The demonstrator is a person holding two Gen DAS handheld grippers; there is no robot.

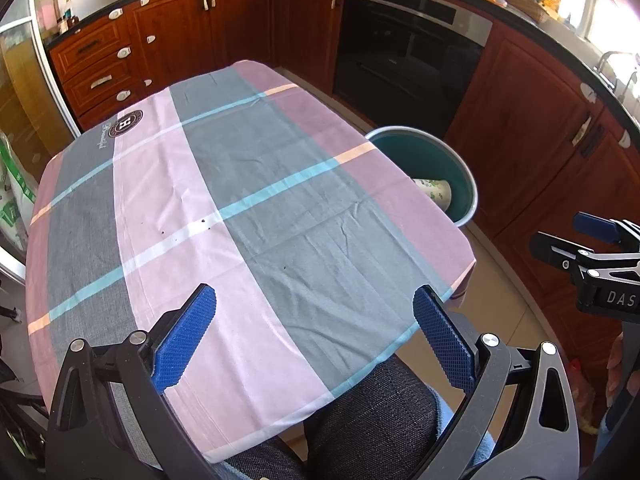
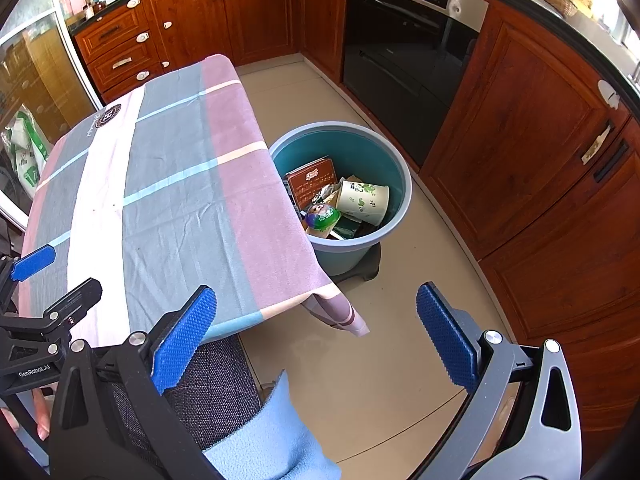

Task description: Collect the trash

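While both tongs gape | trash (image 2: 340, 200) fills bin (image 2: 394, 216)

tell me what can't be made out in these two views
- Bin bottom, right wrist view: hidden under the paper cup, brown box and wrappers.
- Bin contents, left wrist view: tablecloth edge covers all but the cup.
- Dark specks on the cloth: too small to identify.
- Right gripper and left gripper hold nothing.
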